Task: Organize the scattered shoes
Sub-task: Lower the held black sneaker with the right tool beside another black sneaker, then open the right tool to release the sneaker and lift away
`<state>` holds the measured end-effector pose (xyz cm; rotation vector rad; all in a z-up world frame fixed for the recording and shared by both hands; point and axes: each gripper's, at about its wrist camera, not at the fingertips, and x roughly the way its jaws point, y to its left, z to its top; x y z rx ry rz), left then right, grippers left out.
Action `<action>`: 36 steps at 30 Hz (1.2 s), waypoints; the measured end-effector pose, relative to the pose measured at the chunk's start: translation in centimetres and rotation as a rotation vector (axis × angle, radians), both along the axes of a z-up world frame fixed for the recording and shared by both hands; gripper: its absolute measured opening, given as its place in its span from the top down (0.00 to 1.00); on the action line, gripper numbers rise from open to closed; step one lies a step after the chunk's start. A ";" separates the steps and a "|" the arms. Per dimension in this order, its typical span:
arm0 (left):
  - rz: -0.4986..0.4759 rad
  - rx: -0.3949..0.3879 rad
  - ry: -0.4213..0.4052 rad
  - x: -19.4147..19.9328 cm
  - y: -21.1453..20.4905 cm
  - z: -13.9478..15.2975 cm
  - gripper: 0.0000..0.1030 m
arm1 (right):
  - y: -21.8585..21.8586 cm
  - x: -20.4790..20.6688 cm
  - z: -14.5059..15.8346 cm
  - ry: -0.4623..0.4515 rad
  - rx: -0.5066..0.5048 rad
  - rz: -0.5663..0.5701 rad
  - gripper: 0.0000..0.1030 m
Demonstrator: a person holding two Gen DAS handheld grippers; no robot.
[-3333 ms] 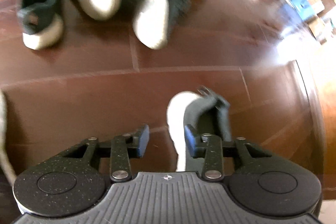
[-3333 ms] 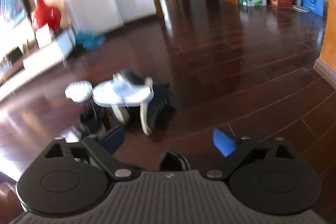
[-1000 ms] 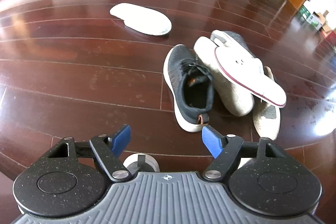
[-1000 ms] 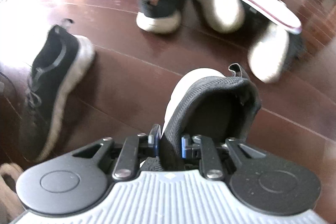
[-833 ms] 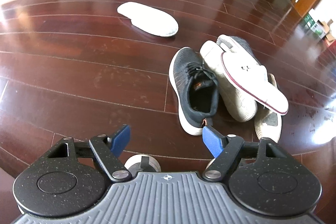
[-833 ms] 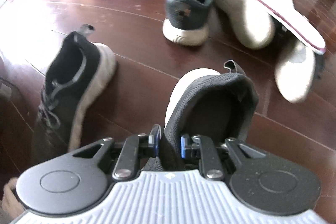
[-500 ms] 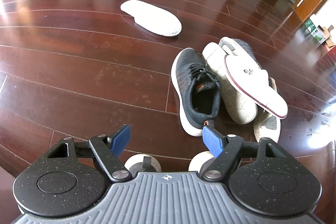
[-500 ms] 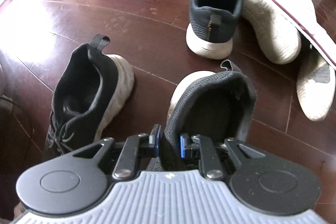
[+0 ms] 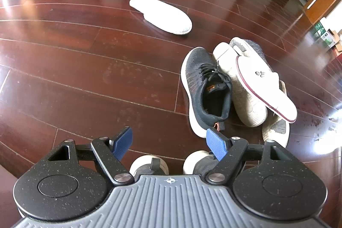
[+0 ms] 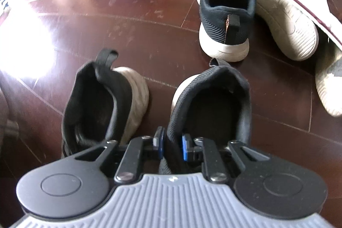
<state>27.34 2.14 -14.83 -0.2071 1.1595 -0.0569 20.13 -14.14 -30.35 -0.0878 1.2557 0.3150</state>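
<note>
My right gripper (image 10: 171, 145) pinches the black mesh sneaker's (image 10: 210, 104) collar edge, just beside its mate (image 10: 100, 104); my left gripper (image 9: 170, 143) hangs open, bare dark wooden floor (image 9: 85, 69) far left.

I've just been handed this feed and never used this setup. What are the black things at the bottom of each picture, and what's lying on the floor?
Those are hand-held grippers, one per hand, each with a camera looking along its jaws. The left gripper is open and empty. The right gripper is clamped on the collar of a black shoe, beside its mate. Further off on the wooden floor lie a dark sneaker, a heap of pale shoes and one white slipper alone.
</note>
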 end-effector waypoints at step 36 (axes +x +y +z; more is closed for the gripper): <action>0.013 -0.017 0.002 0.1 -0.3 0.4 0.21 | 0.1 -0.1 0.2 0.092 0.168 -0.203 0.85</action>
